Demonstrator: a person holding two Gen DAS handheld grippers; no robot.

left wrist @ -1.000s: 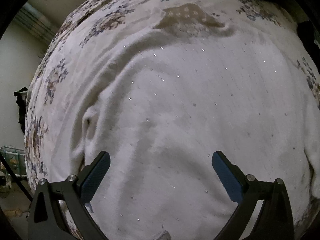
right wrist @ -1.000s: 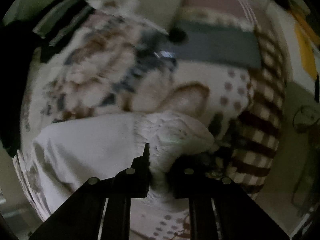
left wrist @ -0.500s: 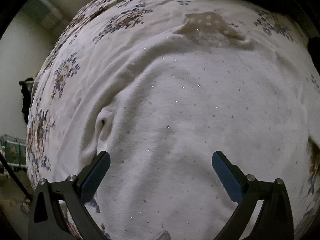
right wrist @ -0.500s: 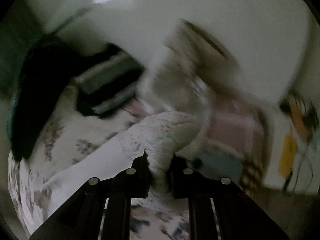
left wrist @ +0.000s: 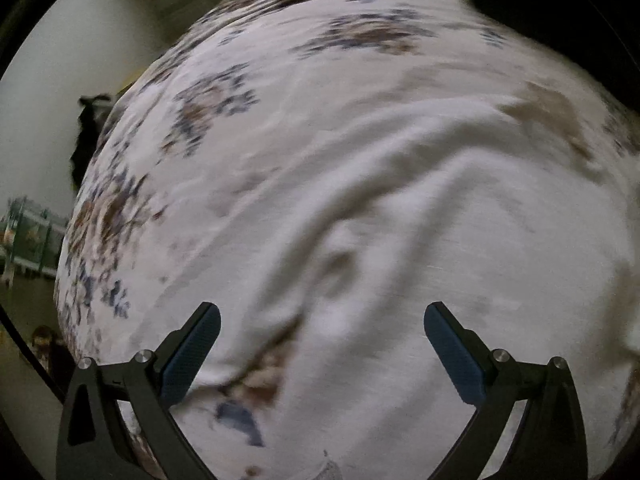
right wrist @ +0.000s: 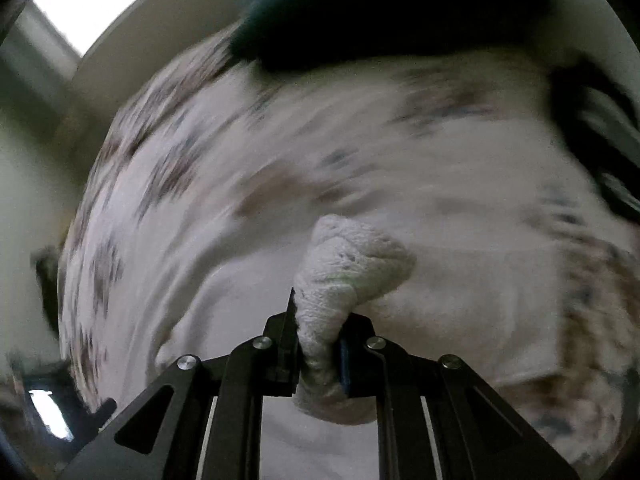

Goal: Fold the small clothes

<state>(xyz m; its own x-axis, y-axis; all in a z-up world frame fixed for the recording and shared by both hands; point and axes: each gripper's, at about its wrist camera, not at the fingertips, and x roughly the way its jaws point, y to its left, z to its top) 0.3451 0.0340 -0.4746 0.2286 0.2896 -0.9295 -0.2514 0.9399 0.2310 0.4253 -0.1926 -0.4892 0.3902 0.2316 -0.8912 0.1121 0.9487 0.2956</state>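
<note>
A white knit garment [left wrist: 440,248] lies spread and wrinkled on a floral bedspread [left wrist: 208,112]. My left gripper [left wrist: 320,328] hangs open above the garment's left part, blue pads wide apart, nothing between them. A rumpled fold with a dark opening [left wrist: 340,268] sits just beyond its fingers. In the right wrist view my right gripper [right wrist: 318,332] is shut on a bunched ribbed edge of the white garment [right wrist: 344,264], which bulges out above the jaws. The rest of the garment [right wrist: 460,320] trails below it. Both views are motion-blurred.
The floral bedspread [right wrist: 192,160] covers the whole bed. A dark teal cloth [right wrist: 380,12] lies at the far edge. Striped dark clothing [right wrist: 600,152] sits at the right. A dark item [left wrist: 86,132] hangs by the wall at left, with shelving [left wrist: 28,236] below.
The left gripper slid left across the garment, so its left edge and more bedspread now show. The right gripper, still clamped on the ribbed edge, swung round and now faces down at the bed.
</note>
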